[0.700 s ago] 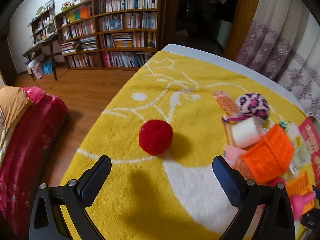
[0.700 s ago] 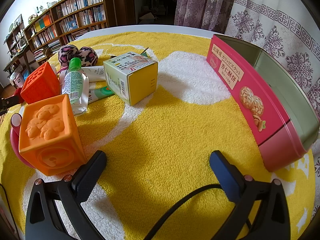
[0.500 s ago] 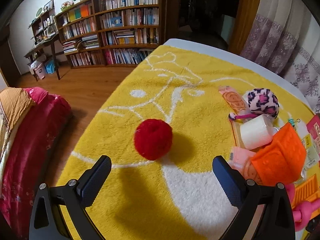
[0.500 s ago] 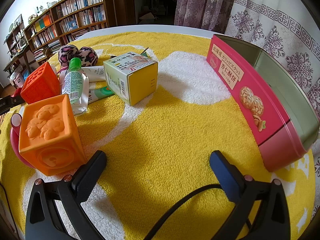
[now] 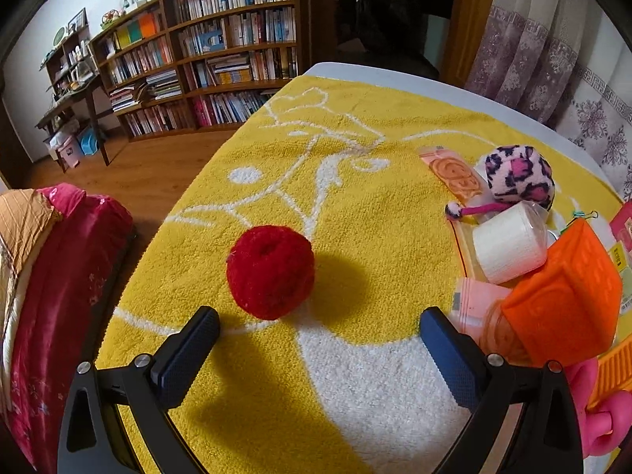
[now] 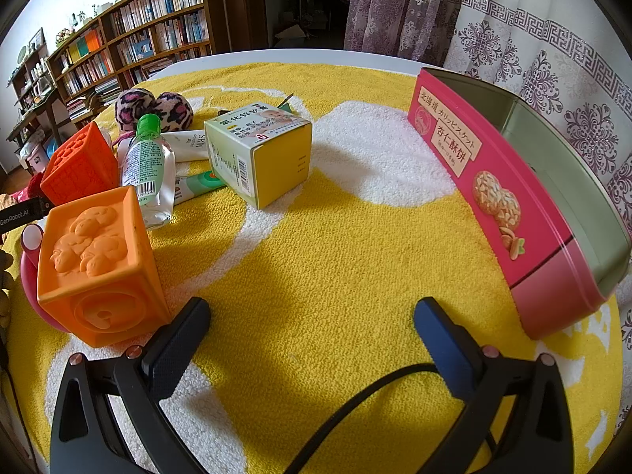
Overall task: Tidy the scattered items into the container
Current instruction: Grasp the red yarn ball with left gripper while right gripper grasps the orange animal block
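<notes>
A red pom-pom ball lies on the yellow towel, just ahead of my left gripper, which is open with nothing between its fingers. To its right lie a leopard plush, a white roll and an orange cube. My right gripper is open and empty over bare towel. An orange embossed cube stands beside its left finger. Farther off are a green-capped bottle, a yellow-green carton and a second orange cube. The pink biscuit tin stands open at the right.
The towel covers a white table whose left edge drops to a wooden floor and a red bedspread. Bookshelves line the far wall, curtains hang behind the tin. A pink toy lies at the lower right.
In the left wrist view the red ball has come nearer and sits lower and more to the left between the fingers. The right wrist view is unchanged.
</notes>
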Motion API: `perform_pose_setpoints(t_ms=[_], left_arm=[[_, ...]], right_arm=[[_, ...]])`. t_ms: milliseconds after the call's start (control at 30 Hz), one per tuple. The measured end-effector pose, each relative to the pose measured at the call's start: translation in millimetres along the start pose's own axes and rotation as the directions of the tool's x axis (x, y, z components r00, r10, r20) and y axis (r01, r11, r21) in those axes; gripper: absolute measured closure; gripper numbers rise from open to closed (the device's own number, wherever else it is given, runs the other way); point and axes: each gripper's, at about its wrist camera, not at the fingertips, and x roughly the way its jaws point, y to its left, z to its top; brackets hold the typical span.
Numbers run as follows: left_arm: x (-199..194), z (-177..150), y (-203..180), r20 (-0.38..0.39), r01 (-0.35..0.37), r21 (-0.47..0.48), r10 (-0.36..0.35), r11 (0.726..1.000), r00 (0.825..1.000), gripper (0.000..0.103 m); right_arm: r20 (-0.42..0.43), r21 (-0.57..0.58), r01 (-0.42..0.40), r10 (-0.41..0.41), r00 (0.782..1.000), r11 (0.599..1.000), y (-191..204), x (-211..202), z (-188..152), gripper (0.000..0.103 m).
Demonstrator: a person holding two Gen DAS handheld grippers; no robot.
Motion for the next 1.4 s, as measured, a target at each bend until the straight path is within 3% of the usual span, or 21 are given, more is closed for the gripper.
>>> perform_pose_setpoints(t_ms=[500,667,800,1067,1233,1400], left_arm=[[-0.1,0.0,0.5,-0.001,0.003,-0.008,-0.003,1.000,1.000,0.001],[-10.4,-2.7,18.9,0.031,0.045,-0.082,-0.043,0.996,0.999,0.001],[-16.8,1.8,23.5,0.059,0.009,-0.076,-0.005,0.997,0.998,0.001],[4.2,16.2,24.2,0.011,-0.052,-0.084,0.053,0.995,0.999,0.001],[10.8,16.3,22.9,0.010,-0.016,-0.080,0.017,0.997,1.000,0.001],[12.2,18.9,17.2,0.025,0.002,-0.059,-0.001,0.998,1.000,0.013]], right_arm=[[-0.004,0.020,0.009,-0.009,1.000,1.000,-1.1,-0.7,0.4,0.000],[-0.002,0.021,0.007,-0.007,1.000,1.000,-1.4,-0.6,-0.1,0.000],[0.000,0.023,0.004,-0.004,1.000,1.000,-1.3,-1.3,-0.5,0.000],[0.009,0.035,-0.014,0.014,1.000,0.999,-4.5,-2.7,-1.7,0.000],[0.024,0.057,-0.046,0.044,0.999,0.997,-8.3,-5.6,-2.9,0.000],[0.056,0.102,-0.111,0.106,0.993,0.989,-16.6,-10.2,-4.1,0.000]])
